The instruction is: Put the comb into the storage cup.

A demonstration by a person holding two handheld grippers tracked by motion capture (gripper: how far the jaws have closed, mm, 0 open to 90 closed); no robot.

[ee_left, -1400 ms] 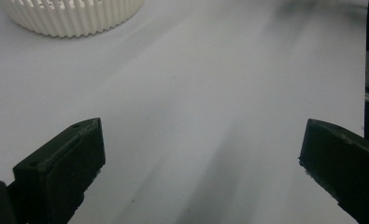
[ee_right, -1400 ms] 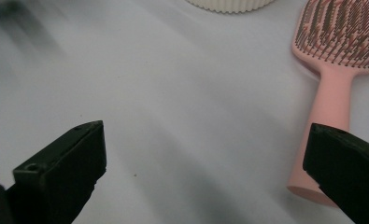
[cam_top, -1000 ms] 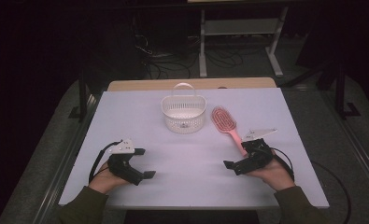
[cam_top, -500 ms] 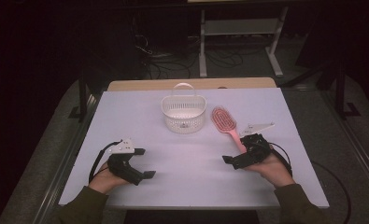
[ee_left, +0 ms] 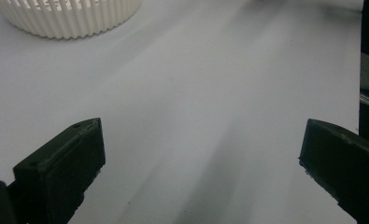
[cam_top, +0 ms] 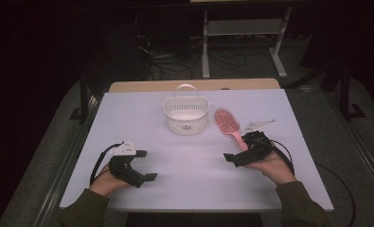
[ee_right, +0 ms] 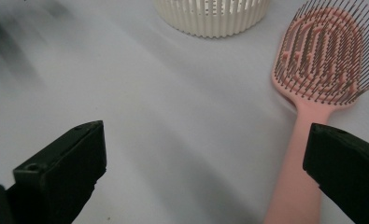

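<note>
Both jaws of the right gripper [cam_top: 240, 156] are shown spread wide and empty; the same is seen of the left gripper [cam_top: 139, 165], whose jaws are parted with nothing between them. All positions are given relative to the white basket [cam_top: 186, 115], which stands at the far middle of the white table [cam_top: 128, 113]. A pink hairbrush [cam_top: 227, 124] is laid bristles-up just right of the basket and apart from it, its handle directed toward the person. The right gripper is held at the near end of that handle; in the right gripper view the handle [ee_right: 298, 186] is seen beside the right-hand jaw rather than between the two. The left gripper is rested well to the near left of the basket, away from the brush. The step in hand is judged to be the approach to the brush. For the next move, the handle would need to be brought between the open jaws and clamped before any lift toward the basket. No brand, label or legible writing is to be made out.
</note>
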